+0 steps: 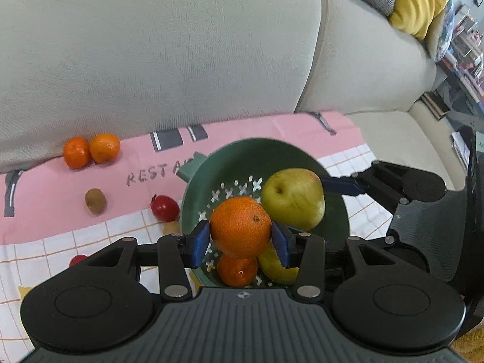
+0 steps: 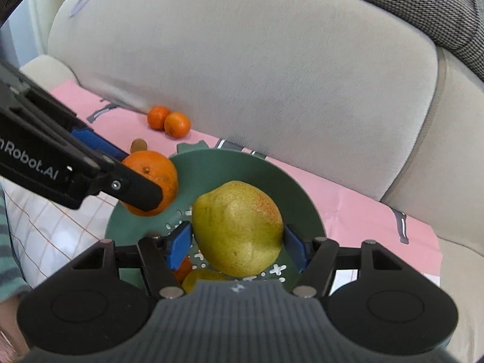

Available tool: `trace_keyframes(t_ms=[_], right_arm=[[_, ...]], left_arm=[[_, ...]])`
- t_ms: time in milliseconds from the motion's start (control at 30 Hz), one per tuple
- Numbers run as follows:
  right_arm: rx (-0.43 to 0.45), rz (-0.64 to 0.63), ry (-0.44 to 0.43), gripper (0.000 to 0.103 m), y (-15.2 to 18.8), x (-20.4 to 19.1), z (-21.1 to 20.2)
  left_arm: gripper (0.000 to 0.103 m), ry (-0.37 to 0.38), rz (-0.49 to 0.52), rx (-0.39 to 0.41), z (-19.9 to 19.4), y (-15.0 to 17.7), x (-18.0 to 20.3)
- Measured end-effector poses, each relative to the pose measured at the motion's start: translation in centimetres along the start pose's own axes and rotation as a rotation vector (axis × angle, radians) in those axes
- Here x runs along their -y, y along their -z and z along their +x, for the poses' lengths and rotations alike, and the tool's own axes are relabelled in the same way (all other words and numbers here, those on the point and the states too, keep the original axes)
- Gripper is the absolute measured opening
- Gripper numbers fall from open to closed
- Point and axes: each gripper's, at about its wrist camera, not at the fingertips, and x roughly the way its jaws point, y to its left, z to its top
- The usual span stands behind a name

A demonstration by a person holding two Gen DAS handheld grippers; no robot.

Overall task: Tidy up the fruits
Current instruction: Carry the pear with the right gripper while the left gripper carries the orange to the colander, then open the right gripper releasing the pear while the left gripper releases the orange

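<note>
My left gripper point(image 1: 240, 239) is shut on an orange mandarin point(image 1: 240, 227), held just above the green colander point(image 1: 242, 154). My right gripper point(image 2: 237, 246) is shut on a yellow-green pear point(image 2: 237, 227) over the same colander point(image 2: 211, 169). The pear point(image 1: 292, 199) hangs to the right of the mandarin, and the mandarin point(image 2: 157, 175) shows at the colander's left rim. Inside the colander lie another mandarin point(image 1: 237, 270) and a yellow fruit point(image 1: 273, 267), partly hidden. Two mandarins point(image 1: 90, 150), a kiwi point(image 1: 95, 201) and a red fruit point(image 1: 164, 208) lie on the cloth.
A pink and white checked cloth point(image 1: 60, 187) covers the sofa seat, with the beige backrest point(image 1: 166, 45) close behind. A small pale fruit point(image 1: 171, 227) and another red one point(image 1: 77, 260) lie by the colander. A yellow cushion point(image 1: 420, 0) and shelves point(image 1: 462, 60) stand at the far right.
</note>
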Motion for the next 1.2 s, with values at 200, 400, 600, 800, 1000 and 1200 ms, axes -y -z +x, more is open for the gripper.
trace_keyframes(t_ms=[200, 400, 600, 800, 1000, 1200], right_arm=[[-0.027, -0.05, 0.022, 0.063, 0.4, -0.1, 2.1], [-0.054, -0.102, 0.023, 0.063, 0.8, -0.4, 3.6], [-0.077, -0.124, 0.019, 0.063, 1.3, -0.5, 4.5], [-0.109, -0.154, 0.025, 0.063, 1.9, -0.9, 5.4], [-0.117, -0.162, 0.027, 0.063, 2.1, -1.0, 5.6], [-0.117, -0.164, 0.035, 0.064, 1.9, -1.5, 6.1]], left_arm=[[0.05, -0.034, -0.02, -0.078, 2.3, -0.5, 0.0], [0.05, -0.067, 0.001, -0.128, 3.8, -1.0, 0.5], [0.05, -0.103, -0.002, -0.181, 5.2, -1.1, 0.4], [0.049, -0.109, 0.009, -0.194, 5.8, -1.2, 0.4], [0.048, -0.116, 0.011, -0.19, 6.2, -1.5, 0.4], [0.048, -0.102, -0.018, -0.186, 6.3, -1.3, -0.2]])
